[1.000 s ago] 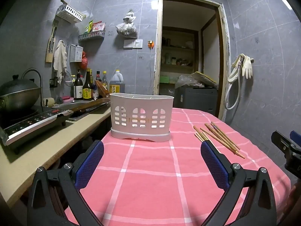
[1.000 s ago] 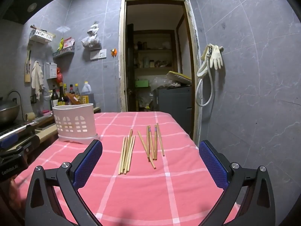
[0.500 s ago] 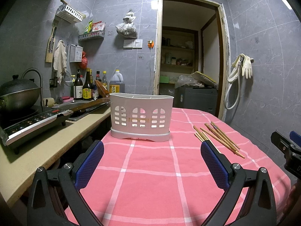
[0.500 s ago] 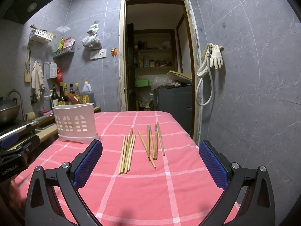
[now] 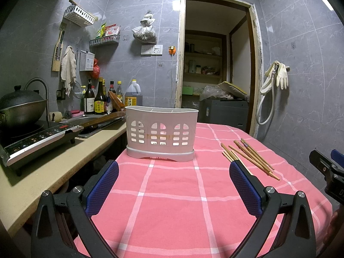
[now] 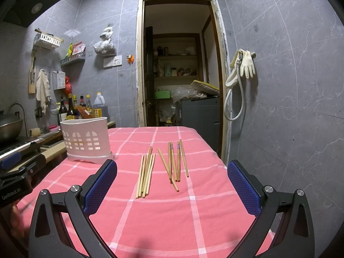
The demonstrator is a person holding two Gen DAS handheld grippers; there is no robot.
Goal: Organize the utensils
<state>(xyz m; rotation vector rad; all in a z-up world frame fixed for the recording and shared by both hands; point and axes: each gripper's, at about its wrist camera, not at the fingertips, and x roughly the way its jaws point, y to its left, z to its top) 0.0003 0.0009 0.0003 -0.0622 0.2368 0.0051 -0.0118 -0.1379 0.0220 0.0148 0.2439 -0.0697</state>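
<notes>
A white slotted utensil holder (image 5: 161, 133) (image 6: 86, 142) stands upright on the pink checked tablecloth (image 5: 172, 193) (image 6: 172, 215), at the table's left far side. Two loose bunches of wooden chopsticks lie flat to its right: a pale bunch (image 6: 146, 174) and a darker bunch (image 6: 175, 163) (image 5: 249, 154). My left gripper (image 5: 173, 185) hovers open in front of the holder, nothing between its blue pads. My right gripper (image 6: 172, 185) is open too, short of the chopsticks and holding nothing.
A beige counter (image 5: 43, 167) runs along the table's left with an induction cooker (image 5: 36, 142), a wok (image 5: 19, 109), a sink and several bottles (image 5: 99, 101). An open doorway (image 6: 180, 81) lies beyond the table. A tiled wall with a hose and gloves (image 6: 243, 64) bounds the right.
</notes>
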